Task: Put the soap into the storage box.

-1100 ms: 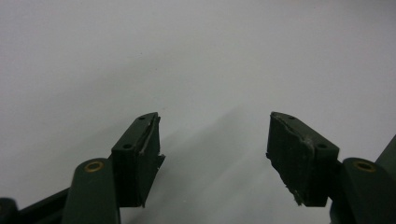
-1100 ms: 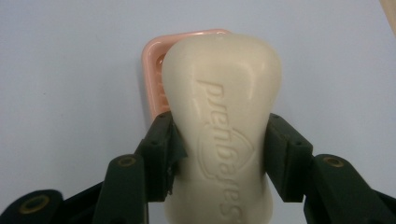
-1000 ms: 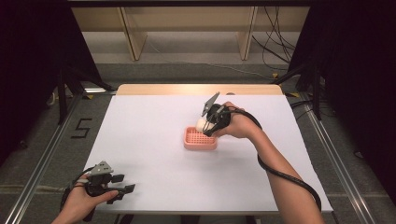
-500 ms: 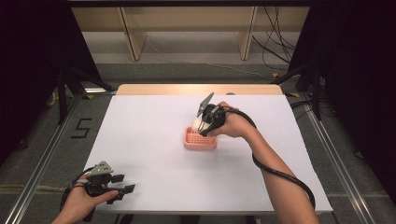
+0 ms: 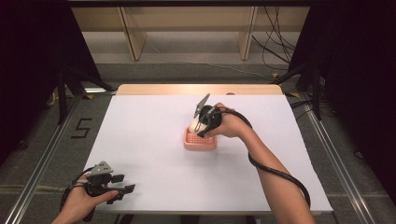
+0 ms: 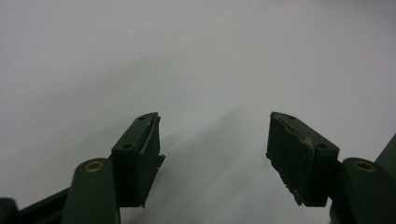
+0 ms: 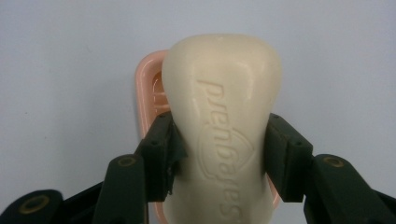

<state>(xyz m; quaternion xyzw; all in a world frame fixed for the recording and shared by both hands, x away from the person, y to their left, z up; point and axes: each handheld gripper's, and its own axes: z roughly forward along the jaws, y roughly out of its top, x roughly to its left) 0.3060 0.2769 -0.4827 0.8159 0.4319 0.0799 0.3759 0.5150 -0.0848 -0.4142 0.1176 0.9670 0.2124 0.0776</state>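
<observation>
While the right gripper (image 7: 219, 154) clamps it, the soap bar (image 7: 224, 126) shows cream — waisted, embossed lettering.

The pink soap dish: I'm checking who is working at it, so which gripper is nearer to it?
Right. The right gripper hangs just over the pink soap dish, clamping the soap bar. The left gripper sits far off at the table's near left corner.

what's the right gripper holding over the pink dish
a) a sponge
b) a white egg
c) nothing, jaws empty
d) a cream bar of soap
d: in the right gripper view the right gripper has its jaws pressed on both sides of a cream bar of soap with embossed lettering, and the pink dish lies behind it on the white table.
</observation>
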